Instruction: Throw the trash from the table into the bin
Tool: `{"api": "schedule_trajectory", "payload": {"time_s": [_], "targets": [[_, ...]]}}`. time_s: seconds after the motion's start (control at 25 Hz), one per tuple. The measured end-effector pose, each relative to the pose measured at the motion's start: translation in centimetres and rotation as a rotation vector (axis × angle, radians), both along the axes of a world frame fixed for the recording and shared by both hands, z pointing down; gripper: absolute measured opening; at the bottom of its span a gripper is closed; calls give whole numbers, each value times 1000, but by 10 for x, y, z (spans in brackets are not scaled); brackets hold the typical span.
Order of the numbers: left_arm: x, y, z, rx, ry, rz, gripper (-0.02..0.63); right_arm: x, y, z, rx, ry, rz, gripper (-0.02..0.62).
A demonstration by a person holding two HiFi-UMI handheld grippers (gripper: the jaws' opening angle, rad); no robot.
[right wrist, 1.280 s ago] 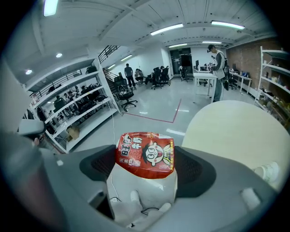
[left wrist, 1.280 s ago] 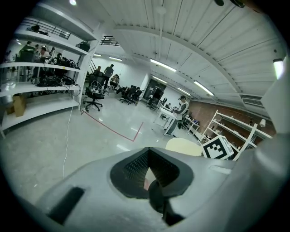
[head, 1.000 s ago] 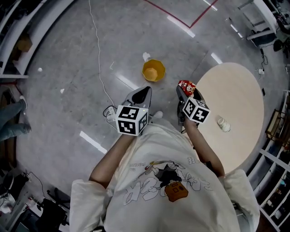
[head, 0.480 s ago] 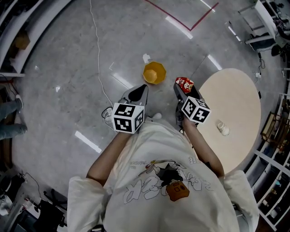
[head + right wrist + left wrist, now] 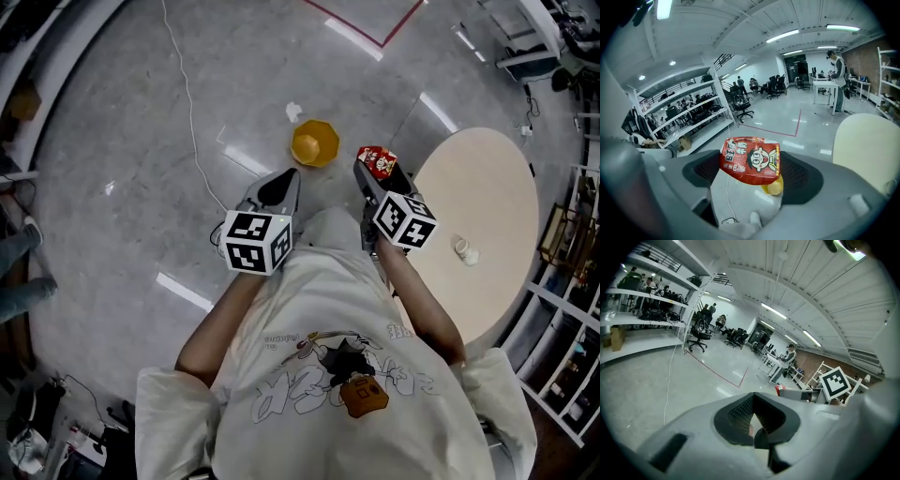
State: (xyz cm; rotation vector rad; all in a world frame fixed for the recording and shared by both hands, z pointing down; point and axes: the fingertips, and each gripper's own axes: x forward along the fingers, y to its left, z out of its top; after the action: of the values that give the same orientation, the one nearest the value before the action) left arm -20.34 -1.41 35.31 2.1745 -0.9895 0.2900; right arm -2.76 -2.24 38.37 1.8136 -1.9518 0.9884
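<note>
Right gripper (image 5: 752, 177): my jaws are clamped on 1 red snack packet (image 5: 751, 160), with 1 pad pressing each side. The packet's printed face is toward the camera.

Head view: the packet hangs over the floor, between the yellow bin (image 5: 314, 142) and the edge of the round table (image 5: 492, 183). It is not over the bin's mouth. The bin stands open on the floor, with 1 small white scrap (image 5: 293, 112) just beyond it.

Left gripper (image 5: 286, 180): my jaws are closed together with nothing between them, over the floor on my side of the bin.

1 white crumpled piece (image 5: 462, 248) lies on the table top.
</note>
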Motion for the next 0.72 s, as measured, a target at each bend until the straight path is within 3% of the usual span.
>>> {"api": "schedule_trajectory", "payload": {"time_s": [0.32,0.72], "targets": [[6,2,14,-61,14,23,0,-3,1,0,-27,-3,0,411],[33,-9,15,-94,14,-3,0,10,-9,8,-76,-35,-75,411]]}}
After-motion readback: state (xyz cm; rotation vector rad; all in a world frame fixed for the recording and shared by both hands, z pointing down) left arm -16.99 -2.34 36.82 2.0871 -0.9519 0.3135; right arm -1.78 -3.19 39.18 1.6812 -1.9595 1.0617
